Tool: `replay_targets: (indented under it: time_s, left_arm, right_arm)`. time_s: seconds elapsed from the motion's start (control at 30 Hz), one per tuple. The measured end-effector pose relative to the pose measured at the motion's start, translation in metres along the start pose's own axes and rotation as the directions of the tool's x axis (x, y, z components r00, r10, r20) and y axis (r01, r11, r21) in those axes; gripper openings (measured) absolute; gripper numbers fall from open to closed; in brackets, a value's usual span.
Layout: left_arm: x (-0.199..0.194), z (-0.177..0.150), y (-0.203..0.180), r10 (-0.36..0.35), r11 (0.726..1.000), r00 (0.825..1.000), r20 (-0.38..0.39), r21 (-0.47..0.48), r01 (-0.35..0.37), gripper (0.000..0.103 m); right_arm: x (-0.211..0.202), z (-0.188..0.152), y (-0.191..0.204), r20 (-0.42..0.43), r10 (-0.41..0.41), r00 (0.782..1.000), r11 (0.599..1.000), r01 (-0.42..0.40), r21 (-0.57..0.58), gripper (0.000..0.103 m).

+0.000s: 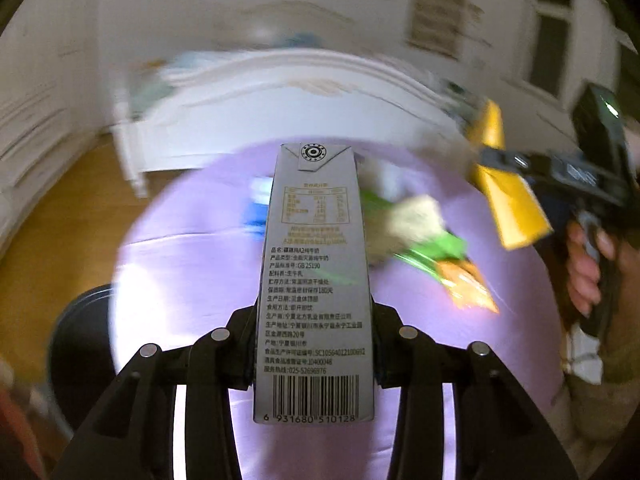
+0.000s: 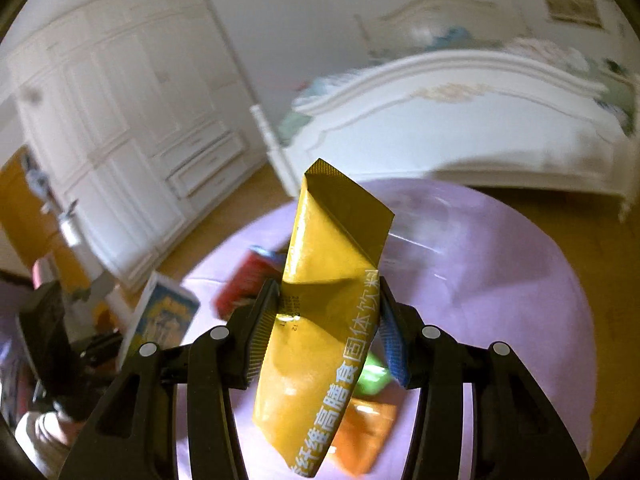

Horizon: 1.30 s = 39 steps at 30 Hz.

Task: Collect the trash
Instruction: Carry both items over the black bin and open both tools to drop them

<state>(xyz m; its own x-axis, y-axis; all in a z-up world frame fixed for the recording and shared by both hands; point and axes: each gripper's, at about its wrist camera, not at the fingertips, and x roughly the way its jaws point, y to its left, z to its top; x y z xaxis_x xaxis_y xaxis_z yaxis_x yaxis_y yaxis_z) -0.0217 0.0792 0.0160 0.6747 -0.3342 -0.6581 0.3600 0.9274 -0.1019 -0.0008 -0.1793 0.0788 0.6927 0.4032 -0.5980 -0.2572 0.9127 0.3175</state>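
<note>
Left claw [image 1: 314, 344] is clamped on a grey milk carton [image 1: 314, 280], jaws pressed to both narrow sides near its lower half, carton standing lengthwise away from the camera with printed label and barcode facing up. Right claw [image 2: 326, 320] is closed tight around a yellow drink-mix sachet [image 2: 324, 320], gripped around its middle, top end folded and creased, bottom end hanging toward the camera. Both items are lifted above a round counter with purple cloth [image 1: 192, 280]. From the left wrist view the right claw shows at far right, held by a hand [image 1: 588, 264], the yellow sachet sticking out of it. Left on the purple cloth: a green wrapper [image 1: 424, 240], an orange wrapper [image 1: 468, 284] just beside it, a blue-and-white packet [image 1: 256, 208] partly hidden behind the carton, all blurred. Right wrist view shows a red packet [image 2: 244, 284] on the cloth behind the sachet, plus the green and orange wrappers under it. A dark round bin [image 1: 80, 352] sits low at the left of the counter. White bed footboard [image 2: 460, 128] and white wardrobe [image 2: 120, 128] stand behind, wood floor [image 1: 52, 220] below.
</note>
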Motion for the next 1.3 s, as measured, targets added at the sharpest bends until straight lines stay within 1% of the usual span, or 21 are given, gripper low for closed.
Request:
replay_targets:
  time_s: [0.07,0.17,0.2,0.27,0.33,0.37,0.4,0.47,0.6,0.73,0.8,0.9,1.03,1.3]
  left_arm:
    - [-0.016,-0.001,0.022,0.065,0.996,0.997,0.038,-0.060,-0.063,0.040]
    - [-0.043,-0.012,0.062,0.189,0.972,0.979,0.078,-0.155,-0.176,0.040]
    - [-0.050,-0.016,0.065,0.211,0.964,0.974,0.079,-0.179,-0.194,0.040]
    - [-0.060,-0.025,0.086,0.252,0.947,0.965,0.077,-0.223,-0.230,0.040]
    - [-0.067,-0.037,0.111,0.309,0.921,0.949,0.067,-0.270,-0.281,0.040]
    - [-0.072,-0.043,0.120,0.318,0.912,0.946,0.063,-0.292,-0.287,0.040]
    - [-0.076,-0.052,0.128,0.330,0.898,0.942,0.057,-0.325,-0.295,0.040]
    - [-0.077,-0.060,0.144,0.347,0.882,0.937,0.039,-0.354,-0.311,0.040]
    - [-0.073,-0.077,0.174,0.354,0.859,0.935,0.008,-0.398,-0.322,0.040]
    - [-0.068,-0.089,0.193,0.339,0.846,0.941,-0.010,-0.434,-0.310,0.040]
    - [-0.063,-0.095,0.203,0.328,0.840,0.945,-0.021,-0.451,-0.301,0.040]
    - [-0.052,-0.101,0.210,0.307,0.834,0.951,-0.031,-0.473,-0.284,0.040]
    - [-0.040,-0.107,0.219,0.284,0.830,0.958,-0.041,-0.490,-0.267,0.040]
    - [-0.022,-0.114,0.226,0.254,0.827,0.965,-0.061,-0.505,-0.249,0.040]
  right_arm:
    - [0.009,0.006,0.023,-0.017,0.037,0.999,0.999,-0.038,-0.038,0.049]
    - [0.030,0.015,0.062,-0.067,0.121,0.990,0.988,-0.126,-0.085,0.049]
    - [0.039,0.017,0.080,-0.091,0.150,0.985,0.981,-0.159,-0.109,0.049]
    - [0.054,0.018,0.106,-0.128,0.185,0.974,0.969,-0.203,-0.142,0.049]
    - [0.078,0.019,0.137,-0.183,0.221,0.958,0.952,-0.253,-0.170,0.049]
    - [0.087,0.018,0.152,-0.203,0.229,0.952,0.947,-0.266,-0.179,0.049]
    - [0.102,0.018,0.167,-0.235,0.240,0.942,0.940,-0.287,-0.188,0.049]
    - [0.122,0.016,0.190,-0.278,0.250,0.928,0.929,-0.311,-0.202,0.049]
    - [0.172,0.005,0.235,-0.374,0.253,0.893,0.910,-0.350,-0.222,0.049]
    - [0.215,-0.014,0.267,-0.444,0.225,0.867,0.903,-0.357,-0.240,0.049]
    - [0.233,-0.021,0.279,-0.468,0.206,0.859,0.900,-0.354,-0.253,0.049]
    - [0.256,-0.031,0.293,-0.493,0.175,0.852,0.899,-0.343,-0.272,0.049]
    - [0.282,-0.041,0.303,-0.513,0.147,0.846,0.904,-0.325,-0.278,0.049]
    - [0.303,-0.054,0.306,-0.531,0.119,0.839,0.911,-0.305,-0.278,0.049]
